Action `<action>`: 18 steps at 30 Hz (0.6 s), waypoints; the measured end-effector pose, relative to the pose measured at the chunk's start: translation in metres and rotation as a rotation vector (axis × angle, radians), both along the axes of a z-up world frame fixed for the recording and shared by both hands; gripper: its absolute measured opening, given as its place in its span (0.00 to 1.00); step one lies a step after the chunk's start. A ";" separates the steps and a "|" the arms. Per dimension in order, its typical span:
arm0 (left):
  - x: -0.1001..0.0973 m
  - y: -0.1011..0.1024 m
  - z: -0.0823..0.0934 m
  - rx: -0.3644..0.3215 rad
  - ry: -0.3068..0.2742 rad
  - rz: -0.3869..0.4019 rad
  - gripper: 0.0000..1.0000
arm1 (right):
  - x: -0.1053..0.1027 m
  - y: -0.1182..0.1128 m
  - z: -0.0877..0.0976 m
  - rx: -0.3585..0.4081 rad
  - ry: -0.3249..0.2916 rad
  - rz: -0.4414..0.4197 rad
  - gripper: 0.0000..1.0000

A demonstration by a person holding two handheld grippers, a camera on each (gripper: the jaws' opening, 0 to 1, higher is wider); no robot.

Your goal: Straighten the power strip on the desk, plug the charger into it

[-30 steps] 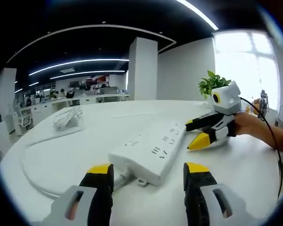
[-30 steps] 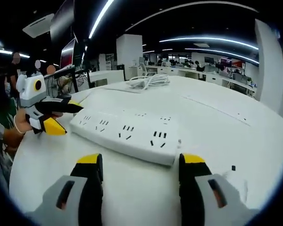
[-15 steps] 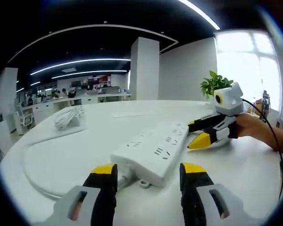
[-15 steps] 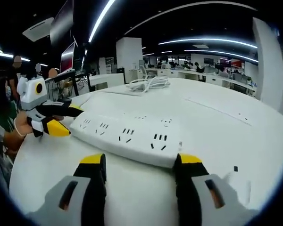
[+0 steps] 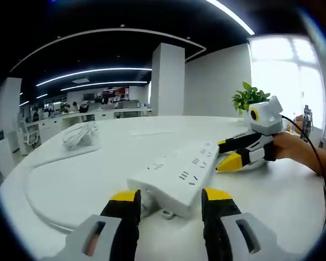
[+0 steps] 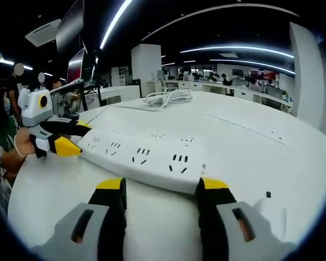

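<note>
Left gripper [image 5: 167, 198] jaws apart at one end of power strip [image 5: 176, 175], right gripper [image 6: 160, 187] jaws apart at opposite end, neither clamped.

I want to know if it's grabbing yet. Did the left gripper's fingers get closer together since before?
Yes. In the left gripper view the left gripper has drawn its yellow-tipped fingers inward, toward the near end of the power strip, which they now flank more tightly.
</note>
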State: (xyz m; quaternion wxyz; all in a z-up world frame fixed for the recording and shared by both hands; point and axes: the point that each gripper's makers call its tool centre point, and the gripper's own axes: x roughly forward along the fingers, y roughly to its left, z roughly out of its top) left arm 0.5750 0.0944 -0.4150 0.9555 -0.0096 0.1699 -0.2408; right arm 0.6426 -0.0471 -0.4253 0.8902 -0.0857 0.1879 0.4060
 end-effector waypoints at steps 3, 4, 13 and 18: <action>0.001 -0.002 0.000 0.003 0.000 -0.002 0.44 | 0.001 -0.001 0.000 0.001 -0.002 -0.002 0.52; 0.002 -0.002 -0.001 0.002 0.002 -0.002 0.44 | 0.001 -0.001 0.000 0.001 -0.002 -0.002 0.51; 0.003 -0.002 -0.003 0.030 0.010 0.008 0.43 | 0.004 -0.003 0.001 -0.001 -0.007 -0.021 0.48; 0.003 -0.002 -0.004 0.038 0.009 0.009 0.43 | 0.003 -0.003 0.000 -0.007 -0.006 -0.029 0.48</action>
